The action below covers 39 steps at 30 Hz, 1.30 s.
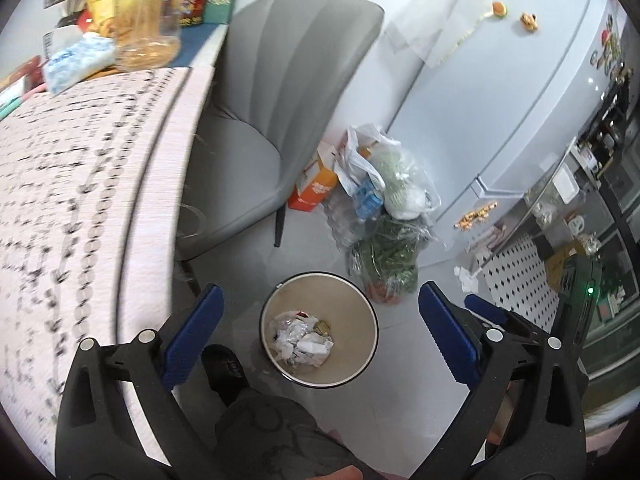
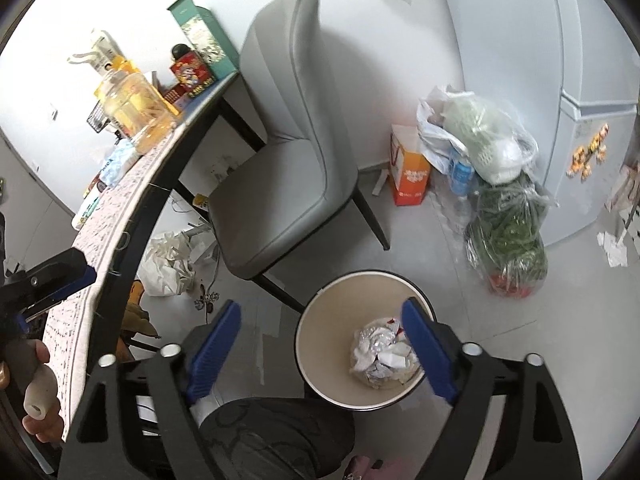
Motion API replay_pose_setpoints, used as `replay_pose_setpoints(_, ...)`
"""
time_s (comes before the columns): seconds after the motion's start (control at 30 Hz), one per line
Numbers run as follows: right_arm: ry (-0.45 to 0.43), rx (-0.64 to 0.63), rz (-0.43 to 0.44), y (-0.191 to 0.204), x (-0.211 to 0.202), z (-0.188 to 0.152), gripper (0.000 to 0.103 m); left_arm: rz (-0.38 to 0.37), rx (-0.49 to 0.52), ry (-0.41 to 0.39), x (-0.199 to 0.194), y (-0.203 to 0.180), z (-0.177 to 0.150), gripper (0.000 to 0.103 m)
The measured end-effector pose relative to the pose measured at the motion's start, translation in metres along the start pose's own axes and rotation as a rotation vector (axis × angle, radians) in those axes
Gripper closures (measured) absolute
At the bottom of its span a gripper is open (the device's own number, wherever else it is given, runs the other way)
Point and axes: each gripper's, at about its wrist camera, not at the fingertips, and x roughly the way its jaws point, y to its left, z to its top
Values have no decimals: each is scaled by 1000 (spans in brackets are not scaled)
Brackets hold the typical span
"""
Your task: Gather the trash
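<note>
A round beige trash bin (image 1: 360, 312) stands on the grey floor and holds crumpled white and foil wrappers (image 1: 302, 338). My left gripper (image 1: 320, 300) is open and empty, hovering straight above the bin. In the right wrist view the same bin (image 2: 328, 312) holds the crumpled trash (image 2: 380, 350). My right gripper (image 2: 322, 314) is open and empty above the bin's left rim. The left gripper also shows at the far left of the right wrist view (image 2: 60, 272), over the table edge.
A table with a patterned pink cloth (image 1: 80, 200) is on the left, with a yellow jar (image 1: 136, 20) and boxes. A grey chair (image 1: 272, 112) stands beside it. Plastic bags of greens (image 1: 384, 248) and an orange box (image 1: 316, 188) sit by the white fridge (image 1: 520, 100).
</note>
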Motion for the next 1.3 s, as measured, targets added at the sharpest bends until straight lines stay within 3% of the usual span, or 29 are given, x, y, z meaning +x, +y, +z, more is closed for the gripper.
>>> replay_pose_setpoints(0.27,-48,-61,32,41,-32,8,8,20,-37,-84,-53,21,-9,6)
replay_pose_setpoints(0.63,-91,-162,88,108,-86,14,8,74,-82,-204,-131,41,-19,6)
replay_pose_setpoints(1.0,-112,-323,83,165,-142,1,8,127,-76,-284,-204,36,-43,6)
replay_pose_setpoints(1.3,-118,-297,101,184,-177,-19,9,199,-116,-349,-256,42,-73,6)
